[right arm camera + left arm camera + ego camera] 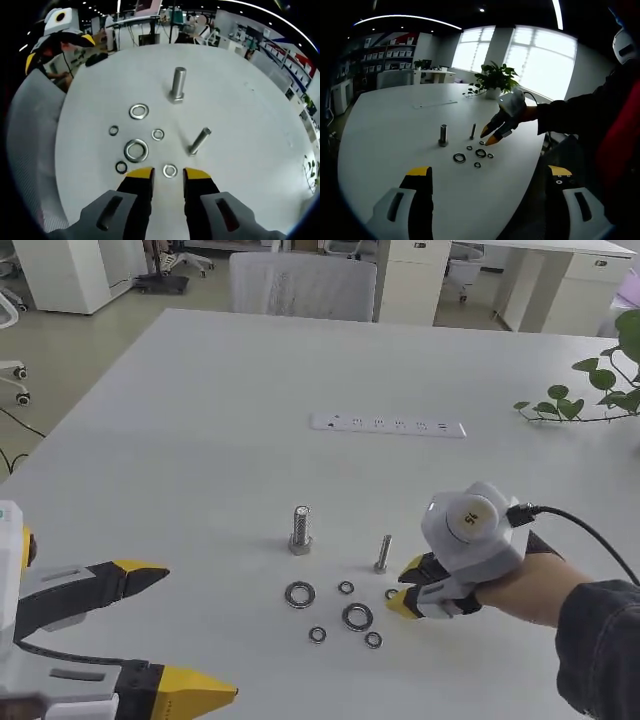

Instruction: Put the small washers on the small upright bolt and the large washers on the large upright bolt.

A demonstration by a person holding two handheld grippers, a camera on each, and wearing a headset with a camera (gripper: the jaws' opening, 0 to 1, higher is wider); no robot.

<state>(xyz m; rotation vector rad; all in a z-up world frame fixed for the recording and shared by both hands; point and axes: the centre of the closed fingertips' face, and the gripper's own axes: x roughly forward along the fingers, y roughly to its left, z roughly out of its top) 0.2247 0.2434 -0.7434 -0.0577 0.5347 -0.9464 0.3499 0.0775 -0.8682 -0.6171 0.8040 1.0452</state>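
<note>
R hand-held gripper [169, 174] low, jaws apart astride small washer [170, 170]; L hand-held gripper [489, 171] agape

**One faint number, nothing else legible**

In the head view, a round pale sticker [470, 518] sits on top of the housing of the right gripper [403, 585]. It carries a small dark mark that looks like two digits, possibly "15". The mark is turned sideways and is too small to read with certainty.

The white power strip [388, 425] on the table [200, 420] shows only its sockets, with no lettering that can be made out.

In the left gripper view, the boxes on the wall shelves [395, 52] have light fronts, and any print on them is too small to read.
</note>
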